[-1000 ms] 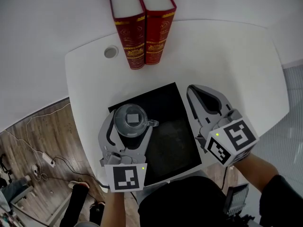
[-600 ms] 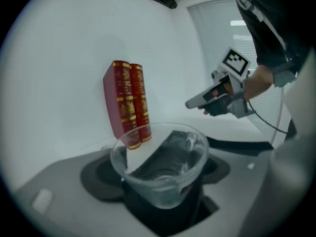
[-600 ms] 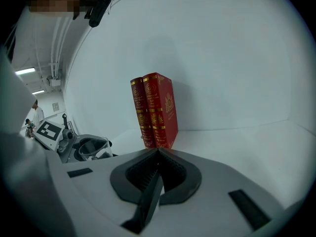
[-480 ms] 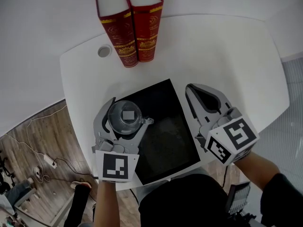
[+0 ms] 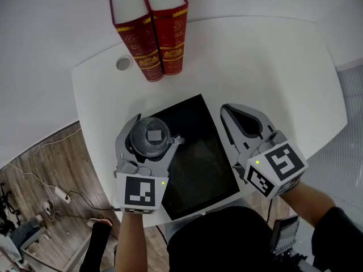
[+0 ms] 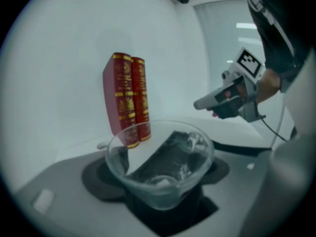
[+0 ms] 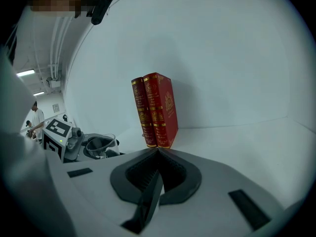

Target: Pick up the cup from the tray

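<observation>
**A:** How far along is the pick-up judged to be from the head view?

**B:** The glass cup [image 5: 149,137] is clamped in the left tongs [image 5: 154,130] above the left edge of the black tray [image 5: 198,163]. The lift is judged nearly done. Open table [image 5: 266,67] is left all round, and the red books [image 5: 150,33] are set well apart.

**A:** And in the left gripper view?

**B:** The cup is gripped low on its wall, and the tray is seen through the glass.

**A:** The right gripper view?

**B:** The right tongs [image 7: 158,150] are pressed together with nothing held.
</observation>
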A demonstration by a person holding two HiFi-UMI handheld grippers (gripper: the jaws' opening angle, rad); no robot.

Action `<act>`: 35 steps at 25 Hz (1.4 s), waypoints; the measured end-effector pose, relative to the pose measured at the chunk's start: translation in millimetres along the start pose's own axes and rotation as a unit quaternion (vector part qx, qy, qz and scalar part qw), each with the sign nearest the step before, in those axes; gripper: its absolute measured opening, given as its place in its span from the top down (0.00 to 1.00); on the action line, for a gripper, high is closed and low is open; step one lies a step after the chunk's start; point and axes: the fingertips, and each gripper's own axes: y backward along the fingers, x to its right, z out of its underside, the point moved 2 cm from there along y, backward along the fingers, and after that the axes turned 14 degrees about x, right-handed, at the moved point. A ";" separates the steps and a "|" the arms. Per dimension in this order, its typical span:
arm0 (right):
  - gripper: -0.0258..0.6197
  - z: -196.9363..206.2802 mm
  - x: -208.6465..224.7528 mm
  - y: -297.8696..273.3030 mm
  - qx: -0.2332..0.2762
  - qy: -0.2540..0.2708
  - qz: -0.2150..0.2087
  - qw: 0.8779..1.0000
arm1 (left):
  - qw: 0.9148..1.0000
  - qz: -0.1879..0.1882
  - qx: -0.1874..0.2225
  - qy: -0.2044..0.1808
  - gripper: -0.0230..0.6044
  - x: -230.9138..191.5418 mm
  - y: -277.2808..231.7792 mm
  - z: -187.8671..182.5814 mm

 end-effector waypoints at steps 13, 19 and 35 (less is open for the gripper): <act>0.94 -22.4 2.0 -3.5 0.022 0.009 0.005 1.000 | 1.000 -0.021 0.010 0.017 0.33 -6.6 5.9 -6.5; 0.94 -38.2 0.0 -6.9 0.044 0.015 0.008 0.999 | 0.997 -0.051 0.028 0.041 0.33 -22.1 18.6 -23.8; 0.94 -72.1 -13.2 13.8 0.083 0.021 -0.014 0.996 | 0.993 -0.094 0.054 0.037 0.33 -11.9 58.9 -87.0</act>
